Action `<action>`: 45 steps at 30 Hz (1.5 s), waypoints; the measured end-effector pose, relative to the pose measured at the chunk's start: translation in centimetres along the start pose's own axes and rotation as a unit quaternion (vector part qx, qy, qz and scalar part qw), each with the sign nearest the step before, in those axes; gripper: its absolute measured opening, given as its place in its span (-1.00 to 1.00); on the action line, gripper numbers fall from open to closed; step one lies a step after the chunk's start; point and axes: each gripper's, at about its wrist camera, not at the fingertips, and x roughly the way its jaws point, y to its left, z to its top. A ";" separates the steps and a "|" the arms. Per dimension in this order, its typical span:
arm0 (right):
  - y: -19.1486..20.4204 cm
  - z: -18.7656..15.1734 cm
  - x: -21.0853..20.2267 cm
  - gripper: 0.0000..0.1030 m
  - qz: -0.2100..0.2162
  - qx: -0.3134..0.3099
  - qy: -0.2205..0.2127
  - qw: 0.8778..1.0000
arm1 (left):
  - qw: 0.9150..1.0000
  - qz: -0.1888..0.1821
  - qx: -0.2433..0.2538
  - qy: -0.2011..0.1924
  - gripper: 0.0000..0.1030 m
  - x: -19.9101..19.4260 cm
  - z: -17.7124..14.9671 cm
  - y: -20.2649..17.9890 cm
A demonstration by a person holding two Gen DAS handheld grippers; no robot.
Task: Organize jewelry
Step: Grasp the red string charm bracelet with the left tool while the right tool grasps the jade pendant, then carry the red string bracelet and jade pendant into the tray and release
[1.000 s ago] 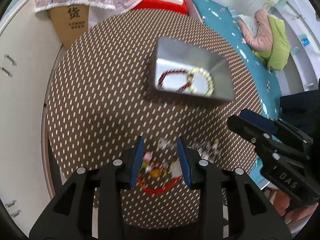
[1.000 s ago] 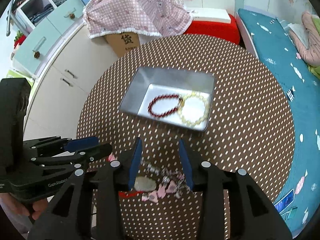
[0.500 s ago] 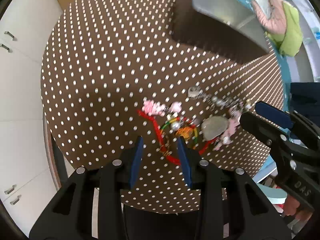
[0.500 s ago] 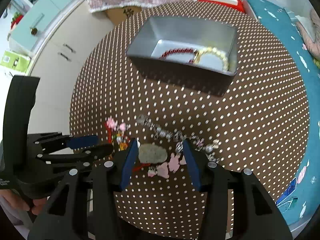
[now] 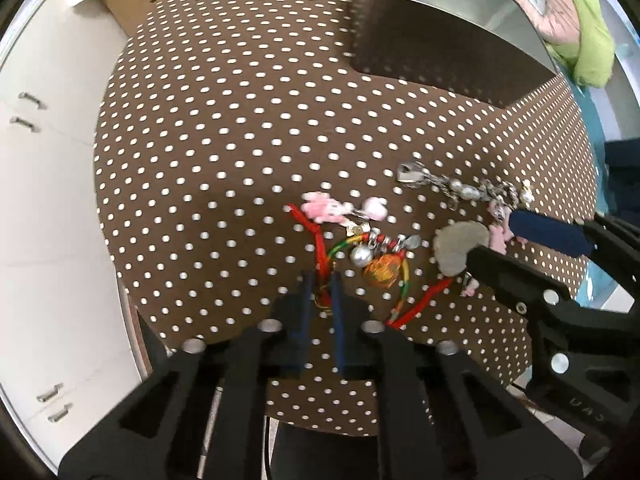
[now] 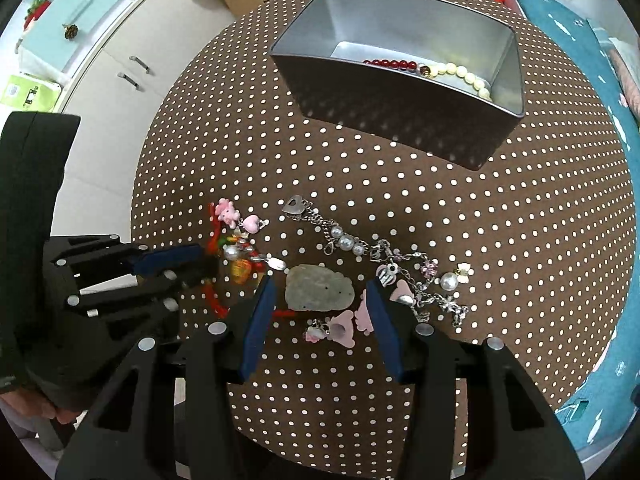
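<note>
Left claw point(image 5: 321, 280), jaws narrowed, pinches the red cord bracelet point(image 5: 320, 246) at the counter's point(image 5: 240, 140) 7 o'clock edge. Right claw point(image 6: 320, 300), jaws wide, straddles the grey pendant point(image 6: 319, 294); tin point(image 6: 400, 120) at 12 o'clock.

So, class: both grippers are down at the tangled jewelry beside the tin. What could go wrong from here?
1. The left gripper is pinched on the red cord bracelet, which lies among the charms; lifting may drag the orange bead along.
2. The open right gripper straddles the grey-green stone pendant; flat stone could slip.
3. The silver charm chain touches the pile and may snag.
</note>
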 end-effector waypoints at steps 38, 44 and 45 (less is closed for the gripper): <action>-0.9 0.1 0.0 -0.22 -0.037 -0.011 -0.035 0.999 | 0.984 -0.139 -0.072 -0.087 -0.97 -8.2 0.9 3.4; -1.7 0.0 -2.1 -0.22 -0.030 0.005 -0.058 0.998 | 0.981 -0.151 -0.067 -0.099 -0.97 -9.7 1.9 2.7; -1.9 0.1 -2.6 -0.22 -0.029 0.009 -0.064 0.997 | 0.981 -0.154 -0.065 -0.103 -0.97 -10.1 2.1 2.5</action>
